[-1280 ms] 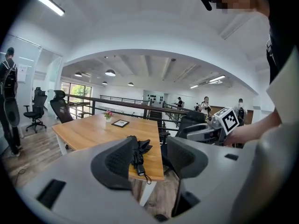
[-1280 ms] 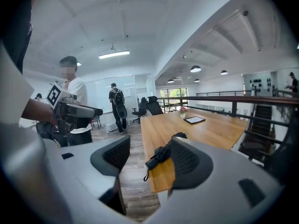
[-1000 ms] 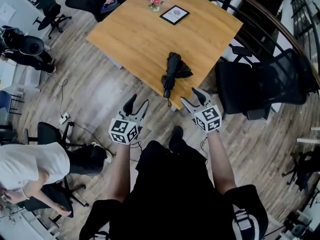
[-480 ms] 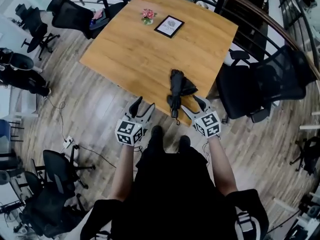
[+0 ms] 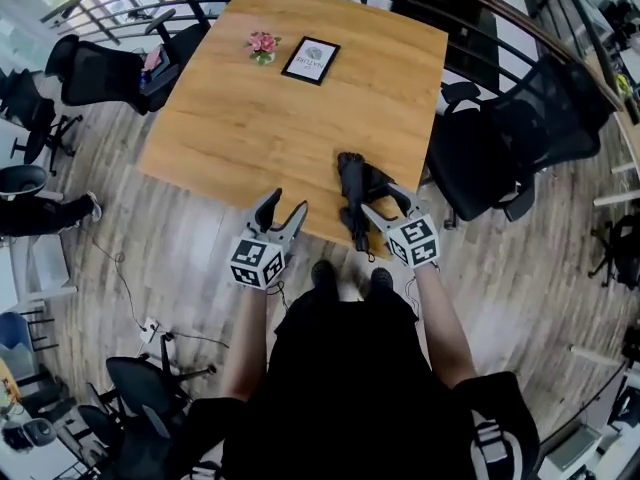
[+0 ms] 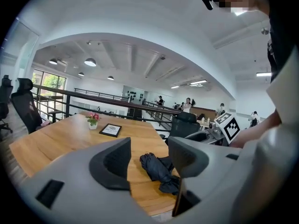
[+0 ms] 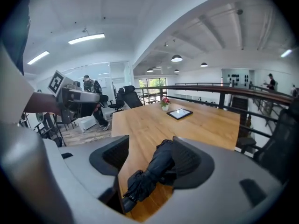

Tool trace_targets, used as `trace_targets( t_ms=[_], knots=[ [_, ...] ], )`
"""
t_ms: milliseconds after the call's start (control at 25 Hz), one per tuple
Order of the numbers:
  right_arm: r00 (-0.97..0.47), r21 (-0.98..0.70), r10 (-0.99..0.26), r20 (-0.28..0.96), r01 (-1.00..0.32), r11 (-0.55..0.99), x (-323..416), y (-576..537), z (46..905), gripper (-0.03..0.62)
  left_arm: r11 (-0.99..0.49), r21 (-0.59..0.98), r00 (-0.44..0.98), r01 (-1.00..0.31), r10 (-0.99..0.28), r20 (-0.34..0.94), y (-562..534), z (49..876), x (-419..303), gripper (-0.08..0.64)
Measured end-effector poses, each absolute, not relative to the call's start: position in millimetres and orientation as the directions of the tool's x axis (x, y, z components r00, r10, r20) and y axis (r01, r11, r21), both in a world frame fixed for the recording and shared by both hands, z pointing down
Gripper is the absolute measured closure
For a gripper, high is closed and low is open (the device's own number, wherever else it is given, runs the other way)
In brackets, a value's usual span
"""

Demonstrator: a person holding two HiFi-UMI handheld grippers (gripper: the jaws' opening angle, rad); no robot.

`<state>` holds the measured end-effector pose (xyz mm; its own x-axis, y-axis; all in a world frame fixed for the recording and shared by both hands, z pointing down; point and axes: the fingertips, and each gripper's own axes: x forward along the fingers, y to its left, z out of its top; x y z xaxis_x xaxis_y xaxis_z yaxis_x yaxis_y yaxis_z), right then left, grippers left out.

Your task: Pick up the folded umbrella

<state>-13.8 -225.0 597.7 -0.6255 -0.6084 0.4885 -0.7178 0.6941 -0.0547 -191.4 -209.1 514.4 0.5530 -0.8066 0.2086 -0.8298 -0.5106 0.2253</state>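
I am on approach: right gripper [image 5: 385, 200] jaws apart, lined up on the folded umbrella [image 5: 352, 183]; left gripper [image 5: 288, 204] jaws just opened wider, empty; next, advance and clamp.

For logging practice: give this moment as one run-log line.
left claw: open, just widened, empty | right claw: open, aimed at folded umbrella lying near table edge

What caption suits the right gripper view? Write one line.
Open right gripper lined up on the folded black umbrella at the edge of the wooden table.
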Motion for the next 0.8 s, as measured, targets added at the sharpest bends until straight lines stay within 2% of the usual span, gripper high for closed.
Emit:
trace_targets(
  t_ms=[360,800],
  knots=[
    [-0.575,-0.142,-0.623,0.531,-0.784,0.604,-28.6,-223.7,631.9,0.282,-0.577,0.268,0.635,-0.771,-0.729,0.257,-224.2,545.7,-198.6,0.311],
    [-0.548,-0.200,-0.565,0.617,-0.804,0.561,-26.9,-230.4,703.5,0.282,-0.496,0.308,0.583,-0.812,-0.717,0.382,-228.3,596.7,-210.5,0.311]
  ],
)
